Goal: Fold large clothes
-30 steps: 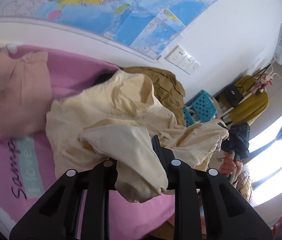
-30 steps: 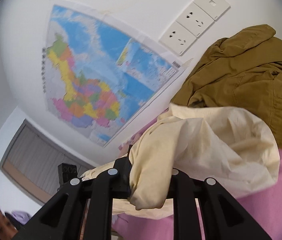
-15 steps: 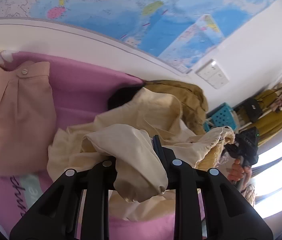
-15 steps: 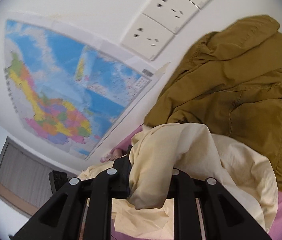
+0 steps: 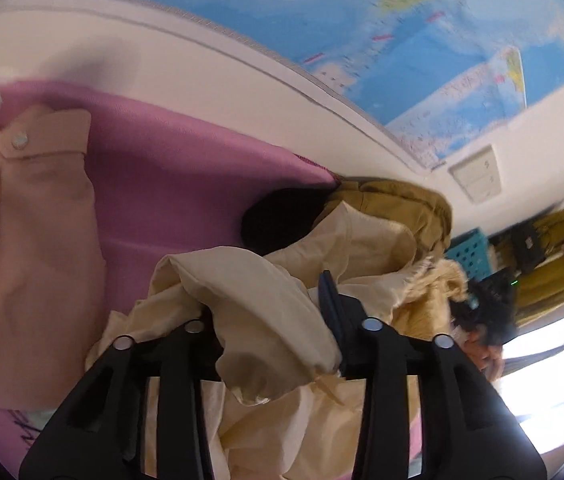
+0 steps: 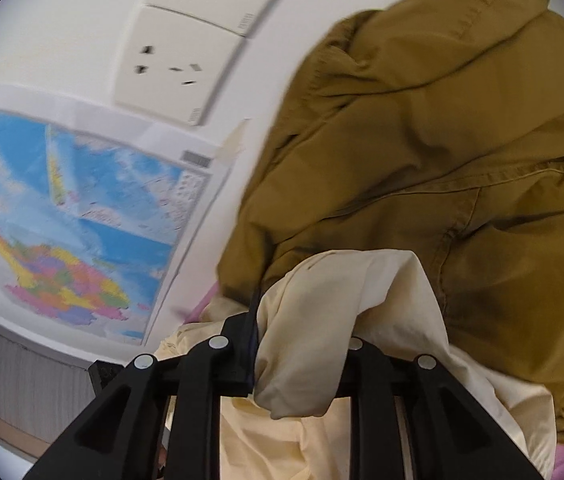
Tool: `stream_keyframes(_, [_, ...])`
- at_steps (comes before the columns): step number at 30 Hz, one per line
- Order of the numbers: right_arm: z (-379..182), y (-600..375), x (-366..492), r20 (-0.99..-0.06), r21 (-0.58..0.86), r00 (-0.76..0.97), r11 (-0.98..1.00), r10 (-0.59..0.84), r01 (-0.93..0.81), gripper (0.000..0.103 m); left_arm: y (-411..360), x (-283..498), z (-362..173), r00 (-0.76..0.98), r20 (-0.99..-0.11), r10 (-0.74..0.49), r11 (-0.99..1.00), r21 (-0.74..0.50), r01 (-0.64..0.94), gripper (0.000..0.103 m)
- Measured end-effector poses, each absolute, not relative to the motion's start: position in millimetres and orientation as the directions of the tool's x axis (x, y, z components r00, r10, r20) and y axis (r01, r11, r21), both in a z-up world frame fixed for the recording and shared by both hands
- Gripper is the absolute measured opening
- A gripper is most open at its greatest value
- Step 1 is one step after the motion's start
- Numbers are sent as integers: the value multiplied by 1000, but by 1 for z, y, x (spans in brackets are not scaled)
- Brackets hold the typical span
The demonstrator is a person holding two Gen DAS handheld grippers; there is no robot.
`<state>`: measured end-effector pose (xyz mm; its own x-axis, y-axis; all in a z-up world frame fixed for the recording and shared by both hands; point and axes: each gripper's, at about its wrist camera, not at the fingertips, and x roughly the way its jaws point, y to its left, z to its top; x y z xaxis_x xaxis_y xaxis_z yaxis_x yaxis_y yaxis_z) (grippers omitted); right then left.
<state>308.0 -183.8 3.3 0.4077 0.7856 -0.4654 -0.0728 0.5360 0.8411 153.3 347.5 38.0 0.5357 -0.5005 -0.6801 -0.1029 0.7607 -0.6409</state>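
Since a second ago both my claws have swung in toward the wall — the olive jacket now fills the right wrist view and the wall sockets loom large, while in the left wrist view the map has slid up and the peach skirt has drawn closer.

My left claw is clamped on a bunched fold of the cream garment, and my right claw pinches another bunch of the same cloth, which spills over both sets of fingers. The garment hangs between the two grips above the pink bedspread, its far part draped against the olive jacket and a dark item.

I judge this to be the lift-and-spread stage: the piece is picked up but not yet laid flat, so folding proper has not begun. Next I need to draw my claws apart to pull the cloth taut, then lower it onto a bare stretch of the bedspread, clear of the jacket.

The cream fabric looks thin, soft and matte, creasing into loose rounded puffs — it will sag readily. The jacket is a heavier twill with stitched seams; the skirt is smooth, with a pale button at its band.
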Motion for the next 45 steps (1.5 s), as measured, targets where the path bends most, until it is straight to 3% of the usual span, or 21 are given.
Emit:
stream_keyframes(3, [-3, -183, 311, -476, 836, 403, 545, 782, -70, 20, 358, 134, 52, 593, -567, -572, 668, -742, -64, 48])
stream_keyframes(5, [-4, -183, 312, -486, 825, 404, 559, 775, -79, 20, 355, 114, 73, 658, -504, -560, 674, -738, 8, 55])
stream_keyframes(8, [-9, -182, 315, -487, 828, 398, 556, 778, -73, 21, 320, 90, 99, 688, -555, -468, 819, -565, 101, 68])
stream_keyframes(11, [-8, -178, 315, -500, 812, 398, 576, 769, -93, 23, 278, 76, 102, 665, -631, -400, 907, -377, 188, 69])
stream_keyframes(15, [1, -174, 312, -510, 793, 401, 597, 761, -123, 31, 241, 69, 97, 641, -639, -424, 906, -294, 306, 85])
stream_keyframes(20, [25, -162, 294, -553, 710, 414, 669, 723, -220, 44, 203, 110, 60, 569, -762, -309, 943, -166, 290, 81])
stream_keyframes(23, [34, -157, 279, -586, 642, 430, 717, 687, -270, 51, 204, 134, 42, 543, -794, -273, 956, -159, 247, 67])
stream_keyframes(25, [35, -160, 272, -578, 648, 424, 708, 697, -282, 56, 206, 142, 37, 538, -798, -273, 958, -172, 230, 51])
stream_keyframes(28, [39, -174, 267, -462, 748, 395, 588, 795, -308, 95, 211, 147, 36, 544, -790, -284, 957, -200, 209, 41])
stream_keyframes(31, [55, -184, 255, -397, 733, 455, 574, 797, -366, 98, 215, 148, 36, 555, -780, -290, 957, -219, 192, 35])
stream_keyframes(33, [58, -174, 248, -452, 677, 443, 621, 774, -394, 98, 218, 148, 37, 560, -773, -299, 954, -229, 193, 37])
stream_keyframes(35, [56, -152, 242, -527, 589, 419, 673, 739, -447, 98, 217, 146, 38, 552, -775, -307, 952, -237, 196, 50])
stream_keyframes(36, [54, -138, 238, -574, 512, 429, 715, 697, -477, 98, 217, 145, 38, 538, -771, -341, 940, -262, 219, 68])
stream_keyframes(37, [52, -127, 235, -616, 437, 446, 753, 649, -492, 97, 215, 143, 38, 534, -763, -363, 931, -275, 241, 78])
stream_keyframes(39, [41, -103, 233, -679, 319, 450, 785, 580, -531, 89, 206, 138, 37, 537, -764, -358, 929, -236, 284, 81])
stream_keyframes(40, [33, -90, 234, -717, 235, 469, 812, 516, -534, 74, 200, 137, 36, 538, -772, -338, 935, -209, 287, 76])
stream_keyframes(41, [27, -83, 235, -733, 195, 473, 818, 488, -541, 51, 193, 138, 33, 536, -785, -310, 941, -172, 293, 69])
stream_keyframes(42, [25, -79, 237, -737, 190, 468, 815, 487, -548, 42, 188, 138, 30, 535, -794, -289, 944, -145, 295, 44])
stream_keyframes(43, [27, -78, 237, -726, 185, 482, 814, 491, -550, 23, 185, 142, 29, 534, -805, -257, 952, -116, 284, 22])
stream_keyframes(44, [34, -79, 236, -708, 189, 493, 808, 506, -559, 11, 184, 146, 30, 532, -803, -269, 949, -128, 287, 14])
stream_keyframes(45, [45, -83, 233, -675, 195, 518, 804, 525, -561, 10, 186, 149, 37, 563, -792, -239, 961, -107, 256, 1])
